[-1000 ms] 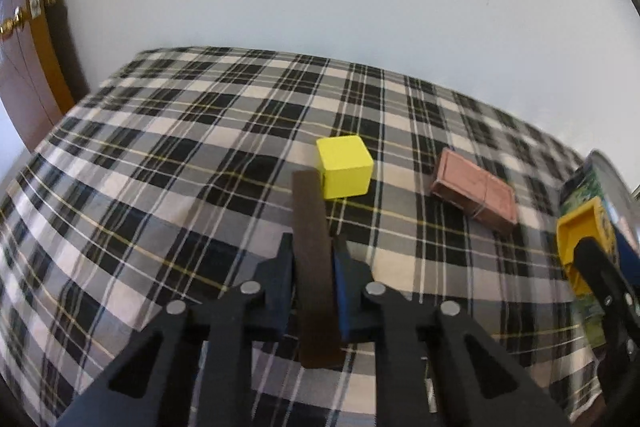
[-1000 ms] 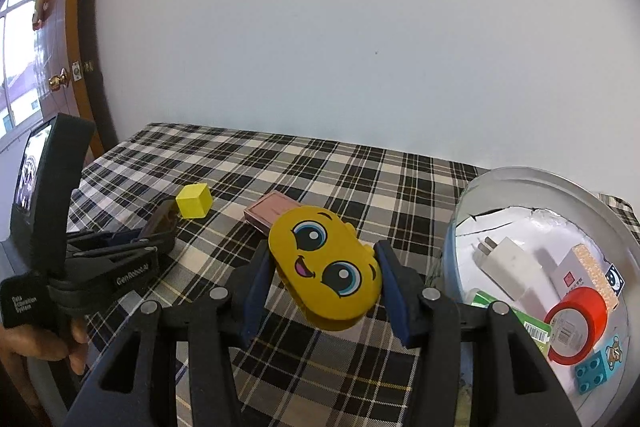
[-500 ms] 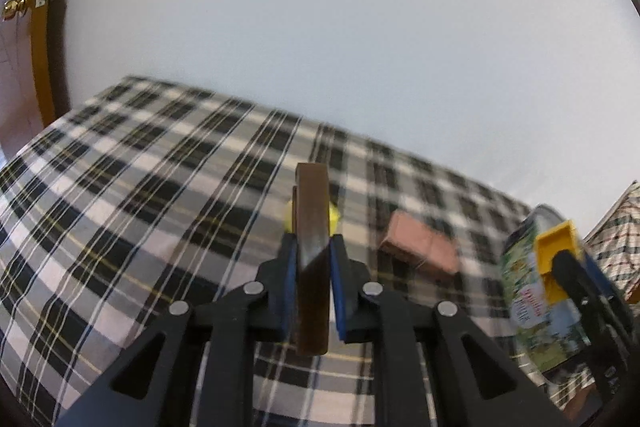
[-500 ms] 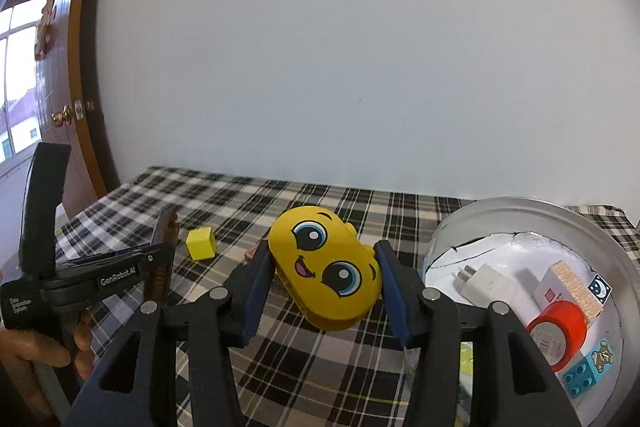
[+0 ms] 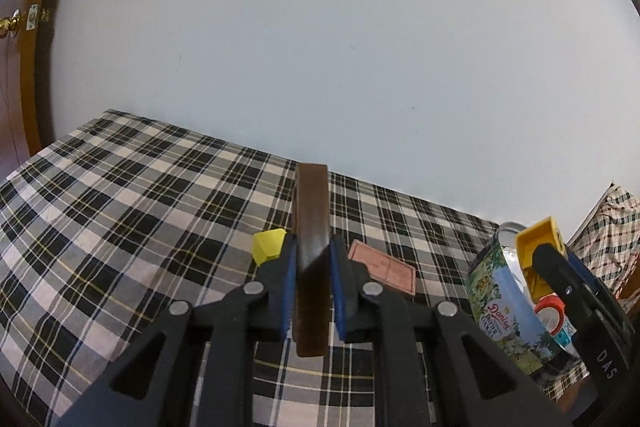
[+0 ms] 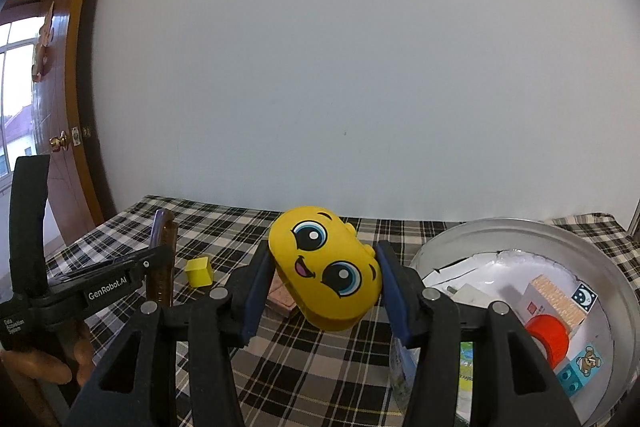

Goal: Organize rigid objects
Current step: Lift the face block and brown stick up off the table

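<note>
Item: yellow face case, clenched in right tool, raised just left of the round tin; right hand nearer the tin. Brown bar, long axis upright, clenched in left tool, farther left above bench.

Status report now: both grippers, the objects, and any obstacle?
Left gripper shut on brown strip. Right gripper shut on yellow face case. Round tin beside it, open. No obstacle seen.

Two close wrist views, facing the wall over the shared plaid table, yellow cube.
</note>
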Tool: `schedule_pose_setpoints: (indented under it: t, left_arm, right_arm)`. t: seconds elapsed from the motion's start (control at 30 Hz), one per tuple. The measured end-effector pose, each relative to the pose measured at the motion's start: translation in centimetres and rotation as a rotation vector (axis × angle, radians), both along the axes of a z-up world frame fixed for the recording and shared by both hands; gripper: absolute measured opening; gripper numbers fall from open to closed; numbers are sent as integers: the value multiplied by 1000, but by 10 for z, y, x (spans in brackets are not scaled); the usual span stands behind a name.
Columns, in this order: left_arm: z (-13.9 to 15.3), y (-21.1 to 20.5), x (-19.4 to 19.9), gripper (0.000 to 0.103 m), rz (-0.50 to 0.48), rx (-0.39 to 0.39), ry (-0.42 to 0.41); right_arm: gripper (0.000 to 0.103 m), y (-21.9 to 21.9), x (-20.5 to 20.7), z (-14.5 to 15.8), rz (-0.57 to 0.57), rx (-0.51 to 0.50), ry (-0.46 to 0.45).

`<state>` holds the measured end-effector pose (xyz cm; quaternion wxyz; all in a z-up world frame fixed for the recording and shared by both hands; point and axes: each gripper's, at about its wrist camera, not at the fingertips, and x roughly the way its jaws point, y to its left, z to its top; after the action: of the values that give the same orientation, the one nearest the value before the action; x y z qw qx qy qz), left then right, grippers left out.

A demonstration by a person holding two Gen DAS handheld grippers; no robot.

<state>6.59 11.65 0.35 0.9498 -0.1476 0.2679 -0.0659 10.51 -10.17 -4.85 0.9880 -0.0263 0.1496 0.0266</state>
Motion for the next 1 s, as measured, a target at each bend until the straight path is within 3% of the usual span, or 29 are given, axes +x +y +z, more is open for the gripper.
schedule_pose_setpoints:
  t: [1.0]
  left_arm:
    - [22,-53,-18,14,-41,71,-78]
  right_arm:
    - [53,-25,-29,12,-74,-61,-106]
